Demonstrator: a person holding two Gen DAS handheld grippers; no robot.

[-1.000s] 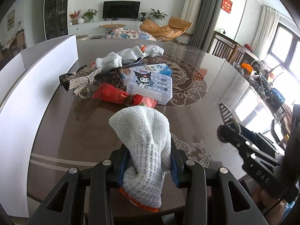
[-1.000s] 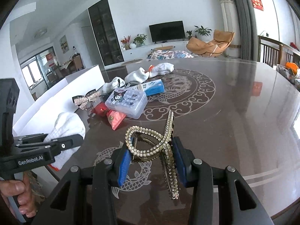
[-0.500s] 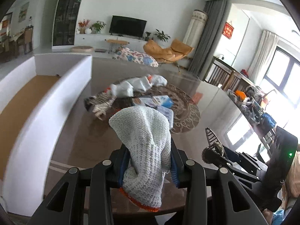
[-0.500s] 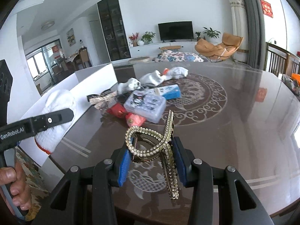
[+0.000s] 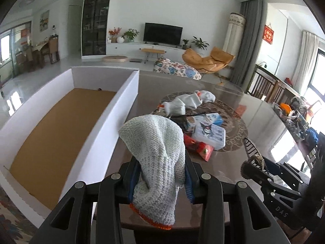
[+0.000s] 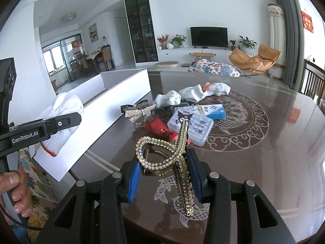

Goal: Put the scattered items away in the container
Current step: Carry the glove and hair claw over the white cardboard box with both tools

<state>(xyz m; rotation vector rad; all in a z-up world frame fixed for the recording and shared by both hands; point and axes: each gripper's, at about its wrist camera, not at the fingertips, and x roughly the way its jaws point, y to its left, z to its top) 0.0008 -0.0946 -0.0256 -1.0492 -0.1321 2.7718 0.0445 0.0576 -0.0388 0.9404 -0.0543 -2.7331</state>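
Going left to right in the left wrist view: the box (image 5: 130, 93), white-walled with a bare brown floor, fills the 9 to 11 o'clock side, its long axis running away from the camera toward 11 o'clock. Nothing shows on its floor except a small dark speck at the far wall. The left gripper (image 5: 160, 174) is clenched on a knit glove (image 5: 156, 148), which stands up between the fingers with its orange cuff hanging down toward 6 o'clock. The box's near long wall lies just beside this gripper at 9 o'clock, so the left one is the nearer of the two; a short carry toward 9 or 10 o'clock would put the glove over the floor.

At 1 o'clock on the table (image 5: 254, 122) lies the heap still to be cleared: more gloves (image 5: 189, 101), a clear case (image 5: 211, 135), a red pouch (image 5: 203, 148).

The right gripper (image 6: 164, 177) grasps a hair clip (image 6: 174, 154), its beaded spine pointing to 12 o'clock. From it the box (image 6: 121, 93) lies at 10 o'clock, beyond the left gripper, so its path is longer and crosses the other hand (image 6: 16, 195).
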